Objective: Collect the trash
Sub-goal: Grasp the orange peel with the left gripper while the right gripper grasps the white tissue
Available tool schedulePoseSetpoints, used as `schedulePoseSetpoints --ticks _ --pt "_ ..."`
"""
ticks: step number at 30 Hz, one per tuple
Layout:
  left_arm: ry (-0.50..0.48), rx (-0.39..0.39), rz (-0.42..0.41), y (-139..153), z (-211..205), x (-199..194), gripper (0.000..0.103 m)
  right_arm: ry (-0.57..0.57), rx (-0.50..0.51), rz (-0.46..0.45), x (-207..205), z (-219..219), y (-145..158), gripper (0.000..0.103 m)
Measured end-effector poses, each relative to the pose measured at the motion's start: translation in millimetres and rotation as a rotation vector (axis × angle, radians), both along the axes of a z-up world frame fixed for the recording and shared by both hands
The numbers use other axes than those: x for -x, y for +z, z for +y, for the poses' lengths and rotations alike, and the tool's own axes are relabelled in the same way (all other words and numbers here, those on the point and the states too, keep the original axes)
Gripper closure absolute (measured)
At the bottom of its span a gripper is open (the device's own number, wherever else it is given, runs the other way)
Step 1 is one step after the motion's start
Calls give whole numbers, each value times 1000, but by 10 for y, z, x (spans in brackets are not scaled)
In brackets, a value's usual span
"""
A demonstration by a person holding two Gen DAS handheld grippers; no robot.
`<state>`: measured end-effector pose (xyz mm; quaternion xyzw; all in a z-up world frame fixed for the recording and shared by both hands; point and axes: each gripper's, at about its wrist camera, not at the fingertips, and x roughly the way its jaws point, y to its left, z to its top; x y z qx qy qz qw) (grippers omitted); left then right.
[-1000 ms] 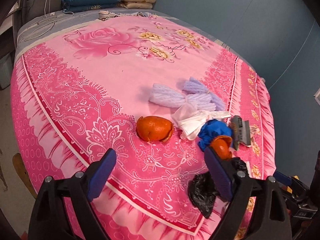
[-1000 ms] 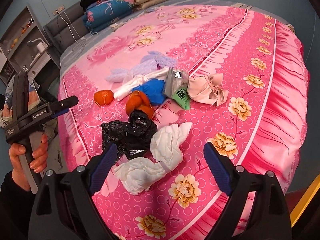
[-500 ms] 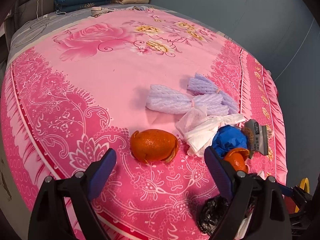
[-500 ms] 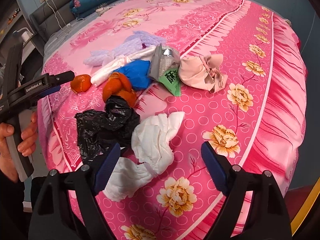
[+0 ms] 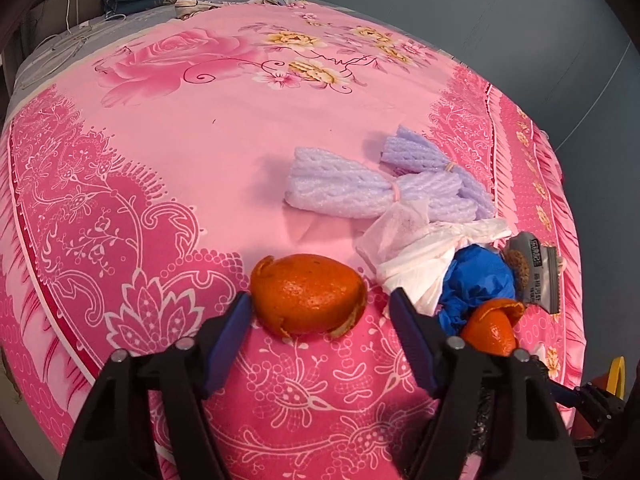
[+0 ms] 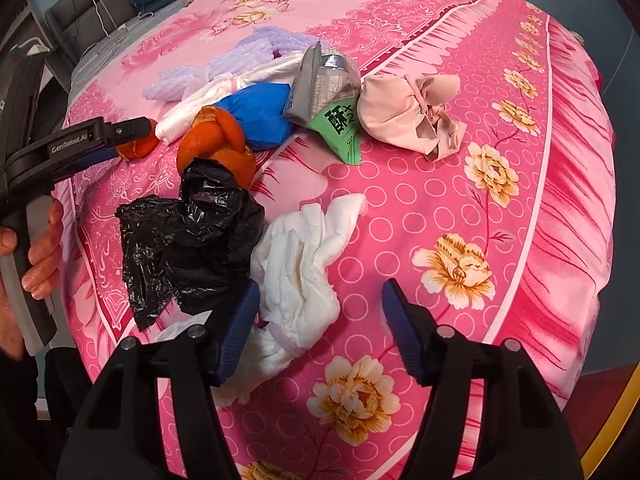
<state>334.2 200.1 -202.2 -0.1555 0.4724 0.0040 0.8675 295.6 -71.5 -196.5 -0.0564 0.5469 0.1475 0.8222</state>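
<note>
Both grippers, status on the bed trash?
Left gripper closing, jaws astride the domed orange peel, no pinch yet. Right gripper closing over the crumpled white tissue, left pad touching. Crumpled black plastic bag crowds its left side.

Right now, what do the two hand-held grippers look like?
Both match: the left hand-held gripper and the right hand-held gripper have glossy black plastic arms with silver rivets, each ending in a dark blue ribbed pad. From the right wrist view, the left one's black body bears white lettering, on a pistol-style handle with a grey trigger; a dark sleeve shows below.
</note>
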Motion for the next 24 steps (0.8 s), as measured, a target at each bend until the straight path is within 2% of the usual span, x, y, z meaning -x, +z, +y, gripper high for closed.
schedulePoseSetpoints --ticks 1,2,8,15,24 --pt "1 2 3 -9 -1 -14 48 2 4 -3 5 12 -3 51" --pt "4 8 4 -15 5 -18 49 4 11 -6 10 27 -3 58" --pt "12 4 -7 -5 -2 24 55 30 22 -19 49 127 17 83" --pt "36 31 -30 115 67 160 59 20 -17 -29 97 57 124 88" --pt "87 91 -69 358 214 437 59 -21 -95 -105 222 -218 571 88"
